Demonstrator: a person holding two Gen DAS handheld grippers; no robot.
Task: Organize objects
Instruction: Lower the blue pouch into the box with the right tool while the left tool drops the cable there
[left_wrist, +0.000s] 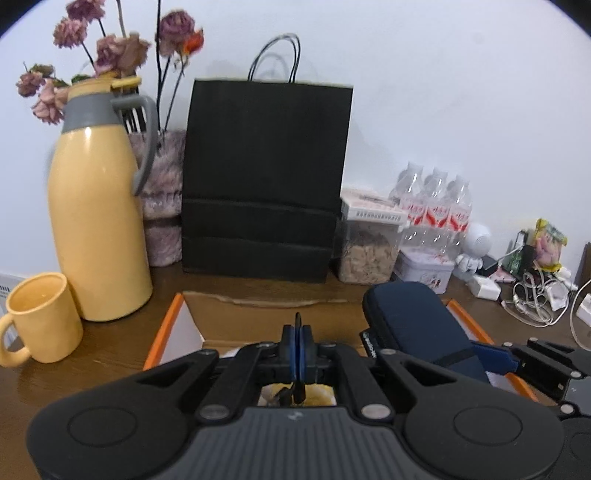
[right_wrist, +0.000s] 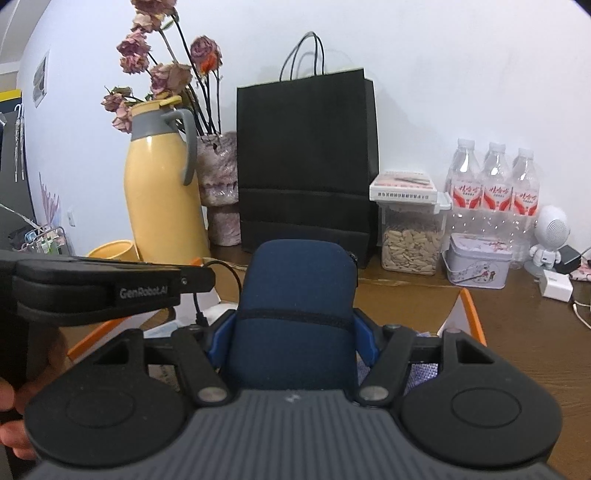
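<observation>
1. While poised over the orange-rimmed box (right_wrist: 473, 314), clamps a navy pouch (right_wrist: 295, 295) across its width in the right gripper (right_wrist: 291, 332); blue pads (right_wrist: 365, 334) press on both flanks, with the jaws held apart by the pouch.
2. Points the pouch's far end toward the black paper bag (right_wrist: 306, 166), above the right part of the box; cannot tell whether the pouch touches the box.
3. Pinches a thin black cable (right_wrist: 229, 274) in the left gripper (left_wrist: 297, 347), with the jaws closed tight and only the cable between them.
4. Lets the cable loop down from the left gripper's tip into the box, near the pouch's left side.
5. Sits the left gripper just left of the right one, above the near part of the same box.
6. Stands a yellow thermos jug (left_wrist: 96, 221) at far left on the wooden table (right_wrist: 524, 332), with a yellow mug (left_wrist: 40, 314) just beside it on the near left.
7. Lines up, along the far wall right of the bag, a clear lidded jar (right_wrist: 410, 243), three water bottles (right_wrist: 495, 184), a small tin (right_wrist: 476, 262) and a white robot figure (right_wrist: 552, 232).
8. Tucks dried roses (left_wrist: 110, 48) in a fuzzy vase between jug and bag.
</observation>
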